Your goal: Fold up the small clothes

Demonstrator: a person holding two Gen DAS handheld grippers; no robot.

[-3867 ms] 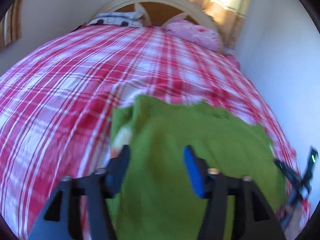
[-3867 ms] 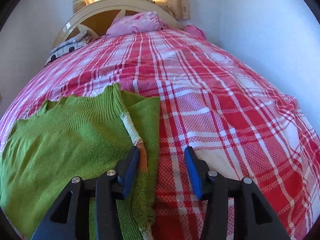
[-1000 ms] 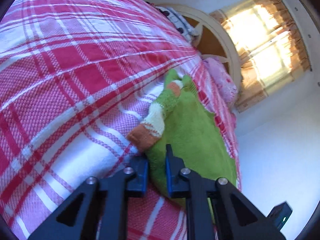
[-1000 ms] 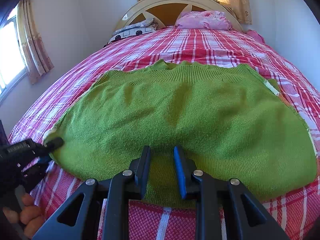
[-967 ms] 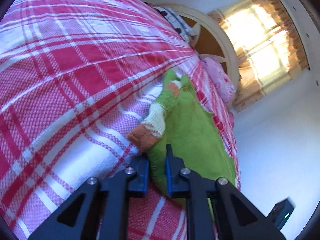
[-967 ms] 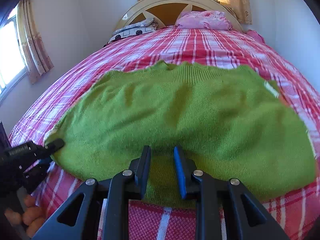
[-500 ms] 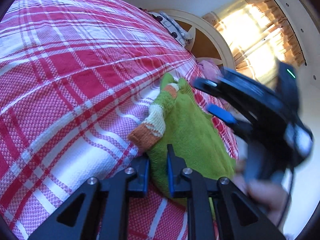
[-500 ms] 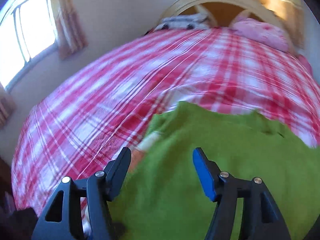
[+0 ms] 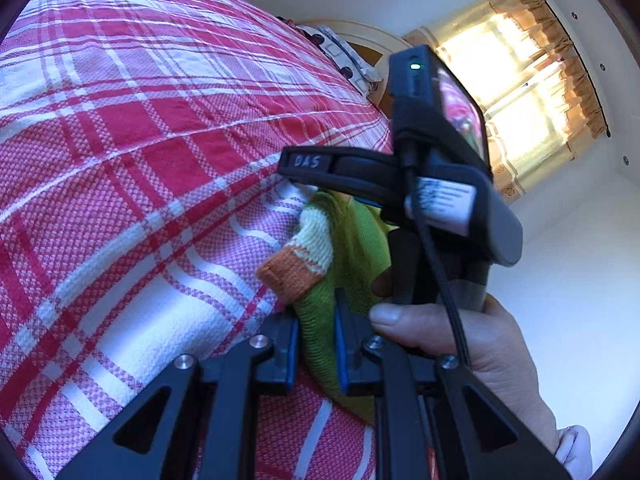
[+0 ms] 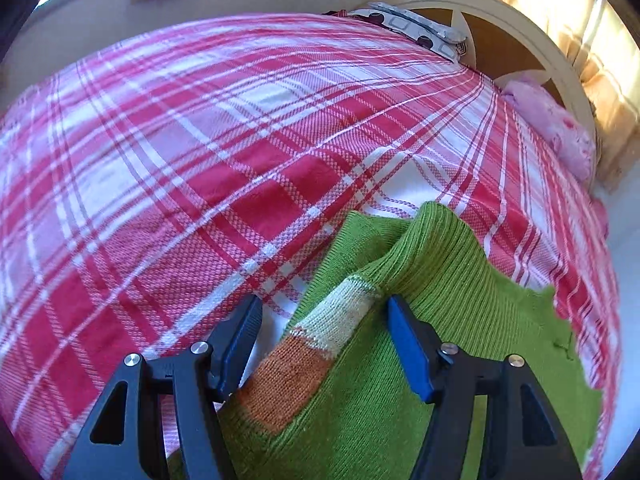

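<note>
A small green knit sweater (image 10: 432,344) lies on the red plaid bedspread (image 10: 200,168). Its sleeve is folded over the body, with a cream and orange cuff (image 10: 304,364). My left gripper (image 9: 316,332) is shut on the sweater's green edge (image 9: 316,320), just below the orange cuff (image 9: 290,272). My right gripper (image 10: 324,340) is open and held over the cuff, one finger on each side of the sleeve. In the left wrist view the right gripper's body (image 9: 420,176) and the hand holding it hide most of the sweater.
The cream headboard (image 10: 520,40) stands at the far end of the bed, with a patterned pillow (image 10: 416,28) and a pink pillow (image 10: 552,128) against it. A white wall runs along the bed's right side. A curtained window (image 9: 532,80) glows behind the headboard.
My right gripper let go of the sweater's near edge, opened, and swung left across the sweater to the cuffed sleeve. My left gripper has stayed shut on the sweater's edge.
</note>
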